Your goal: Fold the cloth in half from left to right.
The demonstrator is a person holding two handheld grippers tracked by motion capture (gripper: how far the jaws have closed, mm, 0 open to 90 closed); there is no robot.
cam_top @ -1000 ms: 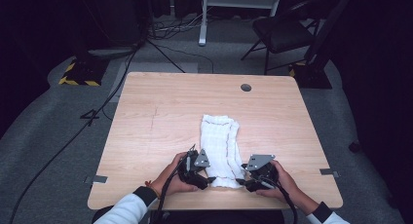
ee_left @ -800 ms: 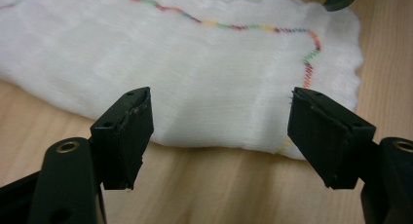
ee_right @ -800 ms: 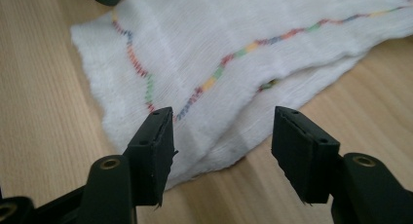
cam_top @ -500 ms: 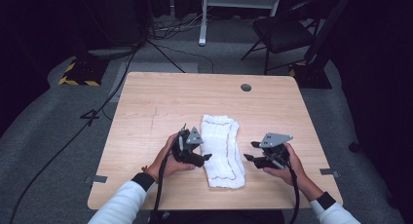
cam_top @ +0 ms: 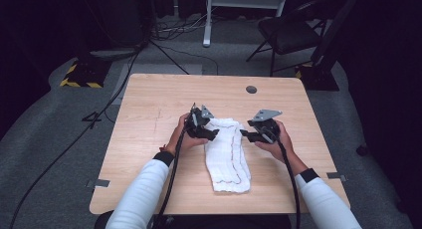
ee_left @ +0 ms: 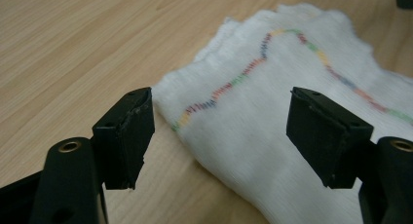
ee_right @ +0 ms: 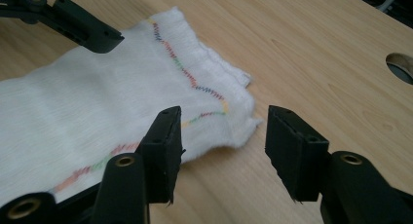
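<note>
Left gripper [ee_left: 221, 136] jaws wide apart, empty, at far left corner of white towel [cam_top: 228, 154]. Right gripper [ee_right: 221, 151] jaws just been narrowing, gripping nothing, towel's far right corner ahead of the gap. Towel flat, folded lengthwise, mid-table [cam_top: 149, 104], reaching toward near edge.

Both forearms in white sleeves reach in from bottom edge, angled toward each other. Left hand [cam_top: 181, 137] wraps left gripper [cam_top: 211, 135], jaws pointing right, spread wide, nothing pinched between them. Right hand [cam_top: 272, 142] grasps right gripper [cam_top: 244, 133], jaws pointing left, parted, have just been closing, nothing clamped between. Grey three-cornered plate tops right gripper. Black cable trails from each gripper back along forearm. Grippers face each other, apart.
</note>
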